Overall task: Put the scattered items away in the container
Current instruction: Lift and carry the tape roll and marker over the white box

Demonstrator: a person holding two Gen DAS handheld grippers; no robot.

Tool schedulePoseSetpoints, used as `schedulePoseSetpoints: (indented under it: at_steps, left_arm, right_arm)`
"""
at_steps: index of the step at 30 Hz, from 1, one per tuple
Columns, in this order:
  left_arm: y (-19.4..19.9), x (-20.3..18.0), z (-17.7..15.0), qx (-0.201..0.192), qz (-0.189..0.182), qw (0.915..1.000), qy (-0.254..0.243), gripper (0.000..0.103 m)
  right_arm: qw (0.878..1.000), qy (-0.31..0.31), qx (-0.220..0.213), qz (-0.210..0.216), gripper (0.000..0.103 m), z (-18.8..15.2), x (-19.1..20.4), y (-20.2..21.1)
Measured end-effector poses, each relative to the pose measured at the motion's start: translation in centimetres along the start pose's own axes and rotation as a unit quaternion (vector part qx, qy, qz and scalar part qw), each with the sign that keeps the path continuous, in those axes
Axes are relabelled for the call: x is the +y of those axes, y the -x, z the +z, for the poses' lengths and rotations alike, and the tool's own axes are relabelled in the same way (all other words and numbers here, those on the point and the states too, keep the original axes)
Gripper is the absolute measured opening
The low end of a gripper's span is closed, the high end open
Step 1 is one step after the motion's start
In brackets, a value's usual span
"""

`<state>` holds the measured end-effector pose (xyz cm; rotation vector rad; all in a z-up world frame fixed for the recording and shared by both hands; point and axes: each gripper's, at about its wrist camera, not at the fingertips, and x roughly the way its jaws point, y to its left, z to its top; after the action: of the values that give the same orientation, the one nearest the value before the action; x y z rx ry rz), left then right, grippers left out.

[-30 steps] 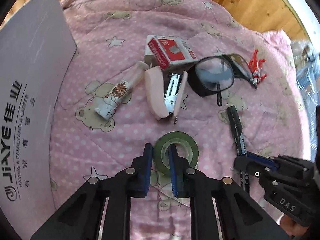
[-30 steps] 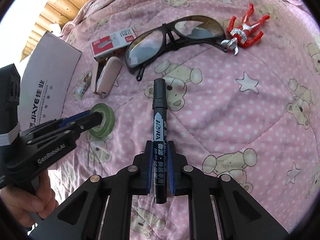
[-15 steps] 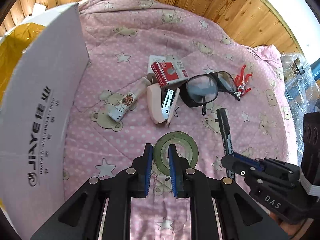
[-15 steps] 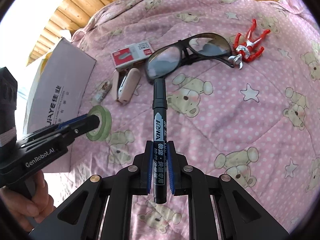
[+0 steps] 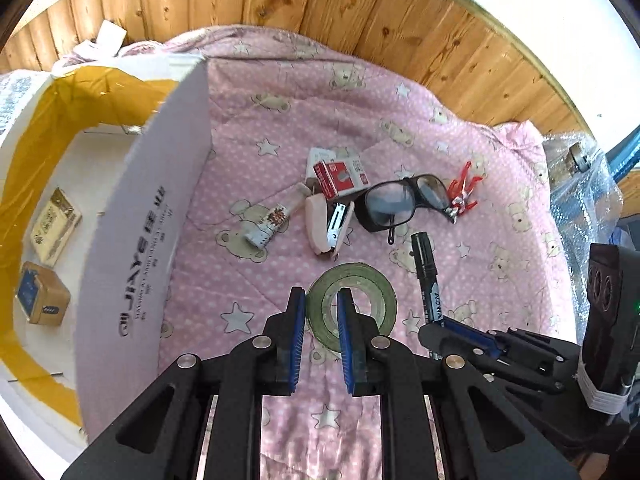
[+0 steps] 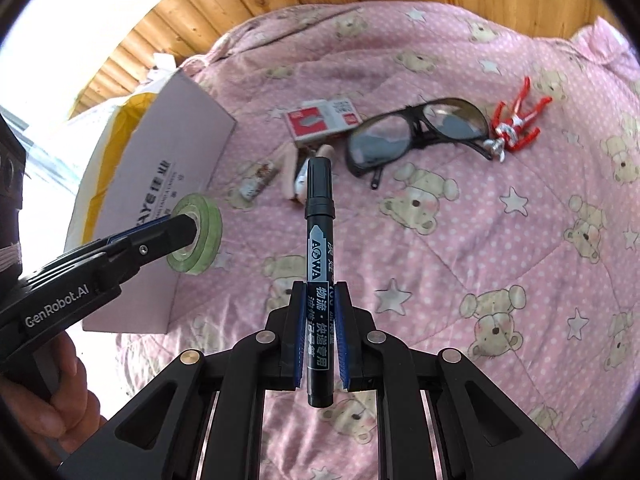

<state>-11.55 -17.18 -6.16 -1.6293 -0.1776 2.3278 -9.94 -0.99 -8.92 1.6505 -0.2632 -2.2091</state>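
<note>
My left gripper [image 5: 321, 300] is shut on the rim of a green tape roll [image 5: 372, 284], held in the air above the pink quilt. My right gripper [image 6: 319, 292] is shut on a black marker [image 6: 318, 216], which points away from me, also lifted. The white cardboard box [image 5: 140, 216] stands open at the left, with two small packets on its floor. On the quilt lie a red staple box [image 5: 338, 176], a pink stapler [image 5: 328, 226], a small tube [image 5: 272, 222], black glasses [image 5: 400, 202] and a red toy figure [image 5: 462, 194].
The pink bear-print quilt [image 6: 480, 240] covers the surface, with wooden boards [image 5: 360, 12] behind it. A bubble-wrapped bundle [image 5: 580, 184] sits at the right edge. A hand [image 6: 52, 392] holds the left gripper's handle.
Both grippers have risen with their loads: the tape roll and the marker are off the quilt. The box's open inside has come into the left view.
</note>
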Motion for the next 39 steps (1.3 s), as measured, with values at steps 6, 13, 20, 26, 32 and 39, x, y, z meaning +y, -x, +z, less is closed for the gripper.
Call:
schedulePoseSetpoints:
  at_steps: [6, 13, 20, 26, 32, 39]
  left_arm:
    - [2.4, 0.8, -0.4, -0.016, 0.001, 0.9998, 0.011, 0.017]
    - [5.0, 1.4, -0.7, -0.037, 0.006, 0.9990, 0.023, 0.017]
    - [7.0, 1.8, -1.1, -0.056, 0.014, 0.9978, 0.033, 0.017]
    - [8.7, 2.3, -1.6, -0.071, 0.012, 0.9963, 0.048, 0.017]
    - [10.2, 4.0, -1.7, -0.081, 0.003, 0.9951, 0.056, 0.017]
    - [11.8, 7.0, -1.1, -0.097, -0.020, 0.9925, 0.072, 0.017]
  right_arm:
    - [1.000, 0.010, -0.006, 0.008, 0.014, -0.1, 1.7, 1.0]
    - [0.999, 0.025, -0.015, 0.016, 0.014, -0.1, 3.4, 2.1]
    - [0.999, 0.039, -0.022, 0.027, 0.014, -0.3, 4.8, 3.1]
    - [0.998, 0.056, -0.024, 0.031, 0.014, -0.5, 6.4, 3.7]
    - [0.997, 0.071, -0.032, 0.025, 0.014, 0.3, 9.1, 4.1]
    - [0.994, 0.099, -0.038, 0.012, 0.014, 1.4, 13.5, 4.8]
